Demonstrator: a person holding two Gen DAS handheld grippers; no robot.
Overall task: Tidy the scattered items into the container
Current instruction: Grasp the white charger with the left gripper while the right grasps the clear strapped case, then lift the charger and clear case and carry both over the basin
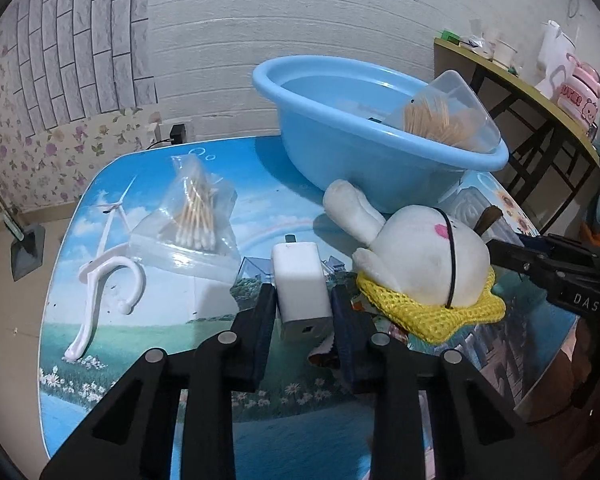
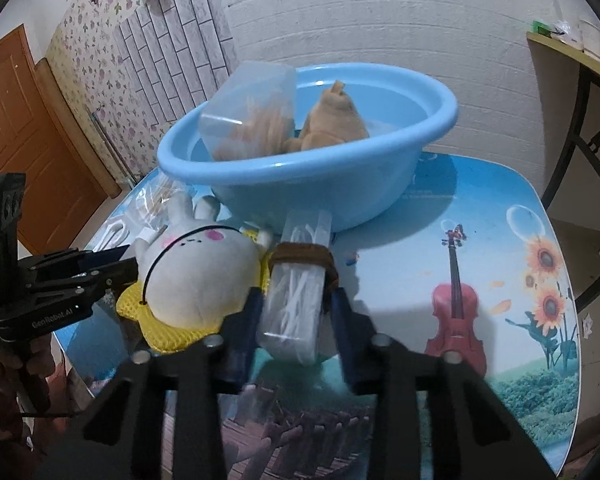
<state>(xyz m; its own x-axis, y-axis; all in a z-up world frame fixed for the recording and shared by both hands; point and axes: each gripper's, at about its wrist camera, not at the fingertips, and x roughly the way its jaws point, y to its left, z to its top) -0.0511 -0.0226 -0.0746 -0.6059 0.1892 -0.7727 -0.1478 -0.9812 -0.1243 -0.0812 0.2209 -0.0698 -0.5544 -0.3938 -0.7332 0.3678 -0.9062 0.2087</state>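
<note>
A blue basin [image 1: 340, 160] [image 2: 340, 184] stands at the back of the table, holding a clear box of toothpicks [image 1: 440, 120] [image 2: 252, 120] and a tan plush toy [image 2: 332, 120]. My left gripper [image 1: 304, 304] is shut on a white charger block [image 1: 302, 288]. My right gripper [image 2: 296, 312] is closed on a clear packet of white sticks [image 2: 296, 304] with a brown band. A white rabbit plush [image 1: 420, 256] [image 2: 200, 272] lies on a yellow net pad [image 1: 428, 312] between the grippers.
A bag of cotton swabs [image 1: 196, 216] and a white plastic hook [image 1: 104, 280] lie on the left of the picture-printed table [image 2: 480, 240]. A side table with clutter [image 1: 540, 92] stands at the right. A brown door [image 2: 16, 128] is far left.
</note>
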